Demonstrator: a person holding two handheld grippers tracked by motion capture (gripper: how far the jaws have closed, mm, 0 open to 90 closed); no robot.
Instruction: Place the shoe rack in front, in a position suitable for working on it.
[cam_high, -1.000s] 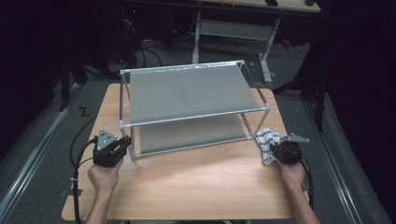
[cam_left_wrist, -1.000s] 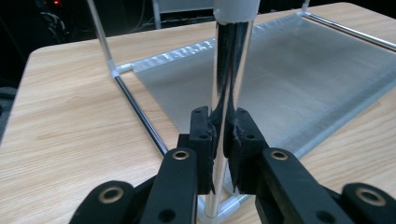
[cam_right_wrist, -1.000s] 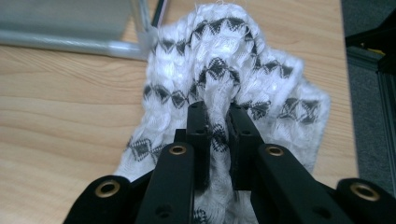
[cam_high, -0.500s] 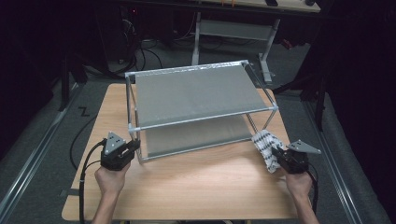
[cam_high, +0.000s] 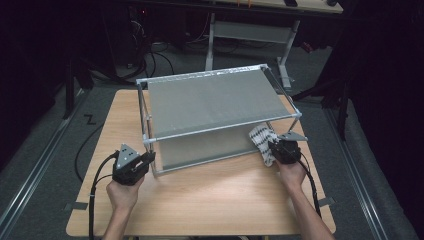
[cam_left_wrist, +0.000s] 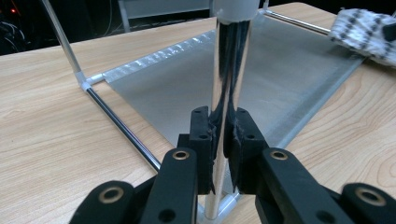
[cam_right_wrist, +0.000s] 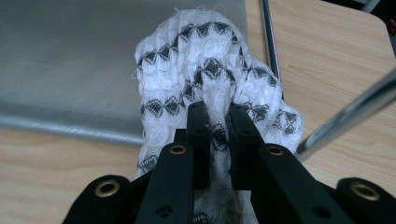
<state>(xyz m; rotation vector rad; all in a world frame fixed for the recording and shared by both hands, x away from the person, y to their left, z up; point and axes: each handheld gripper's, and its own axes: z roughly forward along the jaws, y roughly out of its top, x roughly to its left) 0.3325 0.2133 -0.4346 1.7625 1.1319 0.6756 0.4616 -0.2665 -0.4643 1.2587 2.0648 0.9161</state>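
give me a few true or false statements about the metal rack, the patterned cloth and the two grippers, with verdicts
1. The left gripper is clamped on the shiny upright metal post at a front corner of the two-tier metal-framed rack with grey shelves. True.
2. The right gripper is open and holds nothing. False: its jaws pinch the white knitted cloth with black diamond pattern.
3. The cloth lies on the rack's top shelf. False: it sits low, at the rack's front right corner by the lower shelf.
4. The rack stands on a light wooden table. True.
5. Both grippers are at the rack's far side. False: both are at its near side.
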